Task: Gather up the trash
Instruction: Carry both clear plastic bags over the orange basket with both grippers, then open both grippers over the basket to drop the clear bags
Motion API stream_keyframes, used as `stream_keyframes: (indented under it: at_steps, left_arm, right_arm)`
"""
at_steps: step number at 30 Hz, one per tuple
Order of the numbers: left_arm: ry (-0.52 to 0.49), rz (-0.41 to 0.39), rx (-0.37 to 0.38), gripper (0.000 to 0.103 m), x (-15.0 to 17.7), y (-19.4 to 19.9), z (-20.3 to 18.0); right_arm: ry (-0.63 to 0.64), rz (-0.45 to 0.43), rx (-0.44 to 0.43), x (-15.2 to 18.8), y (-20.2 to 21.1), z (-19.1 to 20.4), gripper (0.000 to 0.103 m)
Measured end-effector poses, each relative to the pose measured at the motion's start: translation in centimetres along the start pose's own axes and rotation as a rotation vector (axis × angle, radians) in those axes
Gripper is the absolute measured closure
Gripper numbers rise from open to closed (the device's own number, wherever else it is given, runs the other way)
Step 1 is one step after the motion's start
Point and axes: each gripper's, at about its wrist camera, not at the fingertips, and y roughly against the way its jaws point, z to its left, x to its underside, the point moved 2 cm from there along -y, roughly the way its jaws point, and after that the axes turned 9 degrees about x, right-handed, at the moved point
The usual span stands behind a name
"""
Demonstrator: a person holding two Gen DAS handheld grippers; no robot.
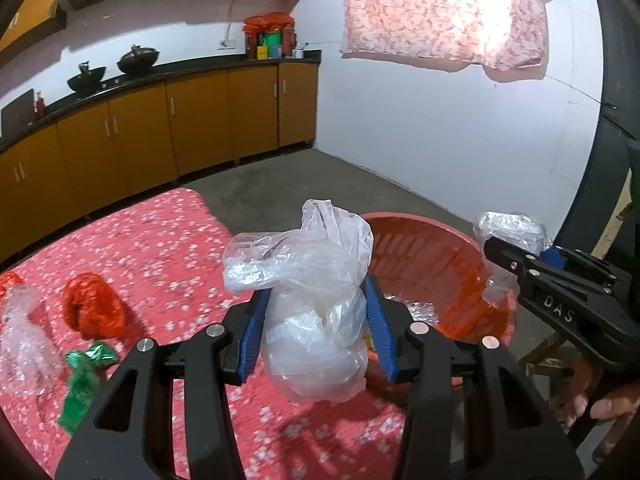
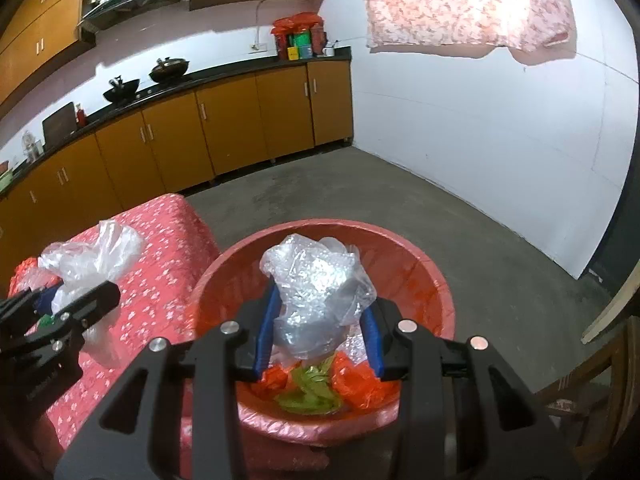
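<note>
Two grippers loaded: left gripper (image 1: 316, 336) pinches clear bag (image 1: 312, 312) over table edge; right gripper (image 2: 320, 332) pinches bubble wrap (image 2: 316, 292) above bin (image 2: 436, 292), drop-ready. Red wrapper (image 1: 94, 306), green wrapper (image 1: 84, 380) remain at 9 o'clock.

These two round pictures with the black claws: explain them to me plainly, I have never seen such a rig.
A person holds a two-finger gripper in each hand, with a fisheye camera on each. The left camera shows the left gripper shut on a clear plastic bag. The right camera shows the right gripper shut on crumpled bubble wrap above the red bin, which already holds orange and green scraps. On the red flowered table lie a red wrapper, a green wrapper and more clear plastic.
</note>
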Motion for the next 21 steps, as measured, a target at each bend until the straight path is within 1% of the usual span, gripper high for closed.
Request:
stream_keyframes:
  at_steps: [6, 16, 21]
  left_arm:
    - [0.006, 0.015, 0.045, 0.056, -0.3, -1.6, -0.6]
    - [-0.014, 0.05, 0.093, 0.056, -0.7, -4.5, -2.1]
    - [-0.031, 0.06, 0.113, 0.056, -1.3, -6.0, -2.9]
  right_arm:
    - [-0.043, 0.003, -0.002, -0.5, -1.0, -1.1, 0.066]
    - [-0.071, 0.003, -0.016, -1.5, -2.9, -2.0, 0.066]
    - [-0.118, -0.005, -0.039, -1.9, -3.5, -3.0, 0.065]
